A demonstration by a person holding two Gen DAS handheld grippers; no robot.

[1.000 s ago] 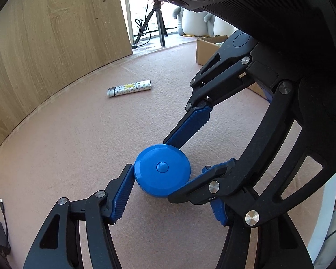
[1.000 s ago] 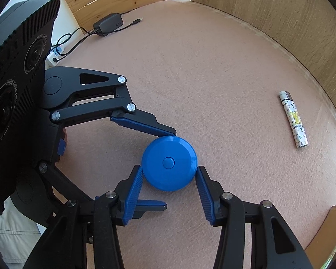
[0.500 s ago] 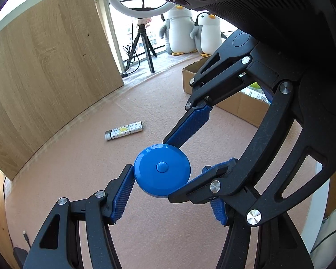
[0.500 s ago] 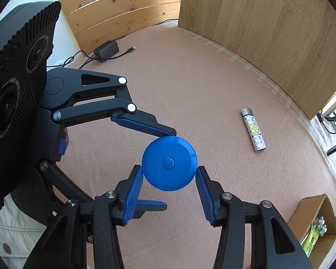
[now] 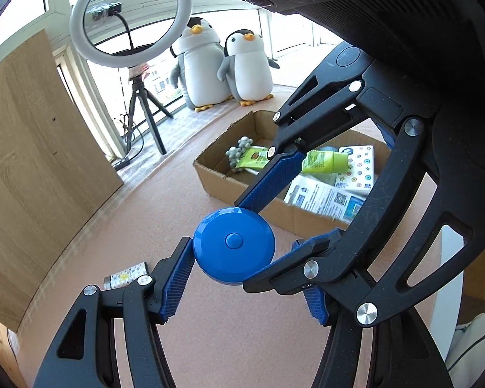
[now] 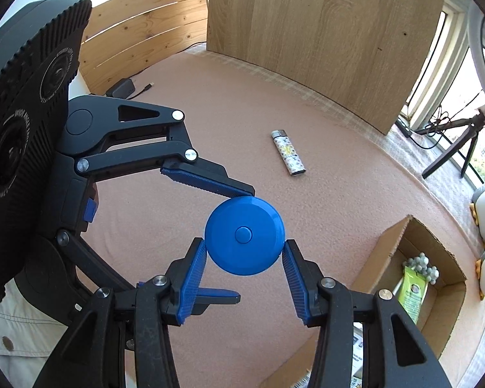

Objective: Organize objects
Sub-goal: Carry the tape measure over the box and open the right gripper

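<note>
Blue disc (image 6: pixel 244 240) clamped four ways above pink carpet (image 6: pixel 242 103), between left gripper (image 6: pixel 239 242) and right gripper (image 6: pixel 244 258), both closed on its rim; lighter (image 6: pixel 288 156) beyond, cardboard box (image 5: pixel 210 174) near.

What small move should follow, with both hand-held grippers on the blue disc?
Probably carry the blue disc sideways over the cardboard box. Both the left hand-held gripper and the right hand-held gripper pinch it above the carpet, and the box already holds sorted items.

Disc (image 6: pixel 244 235) above carpet (image 6: pixel 236 103), lighter (image 6: pixel 288 152) beyond, box (image 6: pixel 384 258) at right
</note>
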